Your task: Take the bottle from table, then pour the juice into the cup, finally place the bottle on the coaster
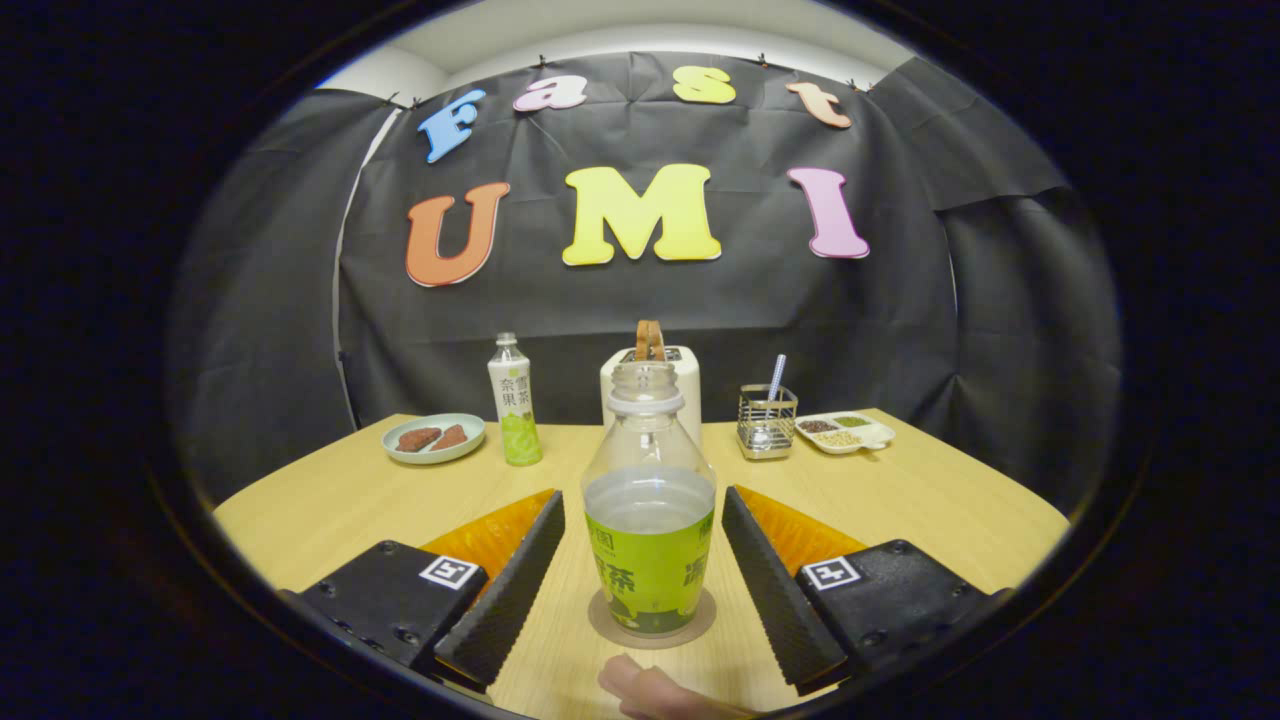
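- On the table (900,500), which is wide, flat and made of pale wood, we see all our things.
- Behind them hangs the dark cloth wall (650,300), soft and wrinkly.
- Our gripper (645,560) is wide open. Its two fingers stand on each side of the bottle (648,520) with a gap on both sides, so we hold nothing. The inner faces look bumpy, like they are made to grab.
- Between the fingers stands the bottle, upright. It is clear, smooth plastic, round, with a green wrap low down and no cap on top. It is part full of a pale drink.
- It sits on the coaster (602,615), a thin round disc, so we think the last step looks done. We cannot see the cup.
- If we pull back crooked, a finger could bump the bottle. With no cap on, it would spill.
- Far back stand a white box with a brown loop handle (660,375), and a second bottle (513,402) with its cap on.
- A round plate (435,438) holds two brown pieces, a wire basket (767,422) holds a spoon, and a small white tray (845,432) holds seeds or beans.
- A bit of a hand (655,690) peeks in just below the coaster.
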A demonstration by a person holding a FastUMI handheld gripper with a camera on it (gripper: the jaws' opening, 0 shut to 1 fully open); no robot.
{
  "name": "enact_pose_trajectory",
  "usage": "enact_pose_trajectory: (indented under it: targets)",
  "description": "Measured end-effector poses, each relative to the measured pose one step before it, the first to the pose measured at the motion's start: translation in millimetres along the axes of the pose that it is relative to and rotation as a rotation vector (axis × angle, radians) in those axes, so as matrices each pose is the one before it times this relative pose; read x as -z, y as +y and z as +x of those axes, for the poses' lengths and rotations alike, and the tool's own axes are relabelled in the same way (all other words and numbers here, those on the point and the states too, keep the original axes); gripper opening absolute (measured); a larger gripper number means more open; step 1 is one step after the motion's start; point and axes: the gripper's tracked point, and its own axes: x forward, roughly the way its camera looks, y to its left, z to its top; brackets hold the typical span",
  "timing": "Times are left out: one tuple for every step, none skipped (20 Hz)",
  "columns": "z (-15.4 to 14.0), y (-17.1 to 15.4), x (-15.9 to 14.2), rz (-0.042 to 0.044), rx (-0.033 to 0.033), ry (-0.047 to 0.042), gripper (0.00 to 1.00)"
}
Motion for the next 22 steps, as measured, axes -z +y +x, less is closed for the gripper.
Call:
enact_pose_trajectory:
  targets:
    - [-6.92, -0.81, -2.4, 0.00013, -0.00128, -0.00817, 1.0]
    - [-8.43, 0.85, -2.06, 0.0034, -0.00369, -0.00884, 1.0]
    - [-9.04, -0.73, -1.31, 0.00007, -0.0001, -0.00452, 1.0]
    - [-10.35, -1.19, -2.25, 0.00227, -0.00171, -0.00917, 1.0]
    - [-8.07, -0.74, -3.38, 0.00038, -0.00099, -0.00968, 1.0]
    - [-10.55, -1.26, -2.41, -0.00131, -0.00219, -0.01201, 1.0]
    - [-11.83, -1.2, -3.86, -0.00154, -0.00043, -0.01412, 1.0]
    - [-10.25, -3.02, -3.64, -0.00387, 0.00399, -0.00957, 1.0]
    - [-11.58, -2.54, -4.94, 0.00049, -0.00085, -0.01326, 1.0]
    - [-14.17, -2.68, -4.54, 0.00273, -0.00176, -0.01219, 1.0]
    - [-12.92, -2.83, -2.64, 0.00273, 0.00479, -0.00857, 1.0]
    - [-10.47, -6.66, -3.78, -0.00206, 0.01874, -0.00635, 1.0]
    - [-9.37, -7.09, -0.7, -0.01329, 0.01936, 0.00901, 1.0]
    - [-10.63, -2.86, 0.95, -0.01802, 0.00476, -0.00102, 1.0]
    - [-12.95, -4.07, -2.05, -0.01509, 0.00951, -0.01075, 1.0]
    - [-13.09, -8.89, -2.34, -0.02259, 0.02031, -0.01188, 1.0]
    - [-11.07, -7.45, -0.95, -0.01868, 0.01596, -0.01115, 1.0]
    - [-12.33, -8.13, -12.52, -0.01372, 0.0013, -0.01317, 1.0]
    - [-11.12, -3.9, 1.98, -0.00766, -0.00032, -0.00749, 1.0]
    - [-10.41, -5.39, 2.78, -0.00344, 0.00728, -0.00066, 1.0]
    - [-10.11, -7.83, 2.27, -0.00036, 0.00867, 0.00388, 1.0]
    - [-8.75, -4.78, 1.01, 0.00527, 0.00301, -0.00054, 1.0]
